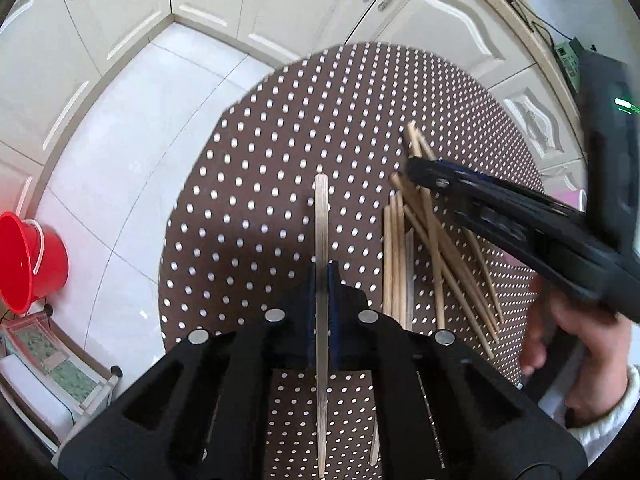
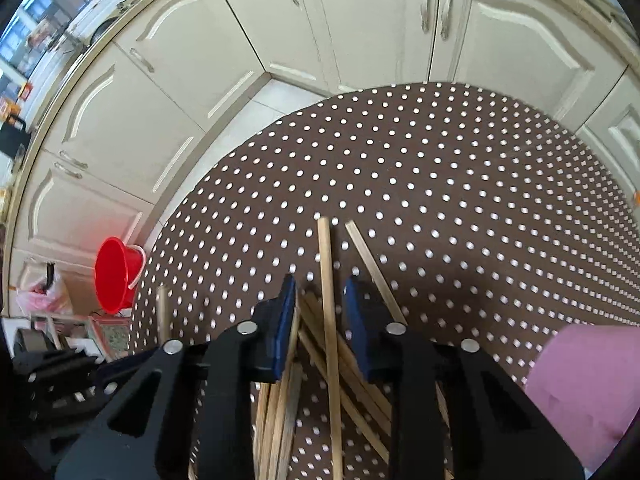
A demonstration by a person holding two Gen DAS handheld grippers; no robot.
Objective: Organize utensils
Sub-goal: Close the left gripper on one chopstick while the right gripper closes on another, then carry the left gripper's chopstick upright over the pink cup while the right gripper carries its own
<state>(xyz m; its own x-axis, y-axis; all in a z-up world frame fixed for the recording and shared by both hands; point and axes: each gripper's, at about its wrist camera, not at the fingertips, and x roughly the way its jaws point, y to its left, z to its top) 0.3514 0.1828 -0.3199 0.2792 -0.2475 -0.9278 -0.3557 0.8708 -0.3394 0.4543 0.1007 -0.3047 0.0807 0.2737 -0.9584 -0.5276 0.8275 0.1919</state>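
Left gripper (image 1: 322,280) clenched on one chopstick (image 1: 321,216); right gripper (image 2: 320,300) over the chopstick pile (image 1: 424,248), jaws partly apart.

Left jaws grip a single pale chopstick, lifted clear of the polka-dot worktop (image 1: 280,140) and running straight out between the blue pads (image 1: 310,292). The pile lies just right of it on the worktop: roughly nine or ten wooden sticks, some parallel, some crossed; overlap blocks an exact count. Right jaws straddle one long stick (image 2: 329,280) in the pile, pads not touching it. One red bucket (image 1: 28,260) on the floor, one pink item (image 2: 588,384) at the worktop edge.
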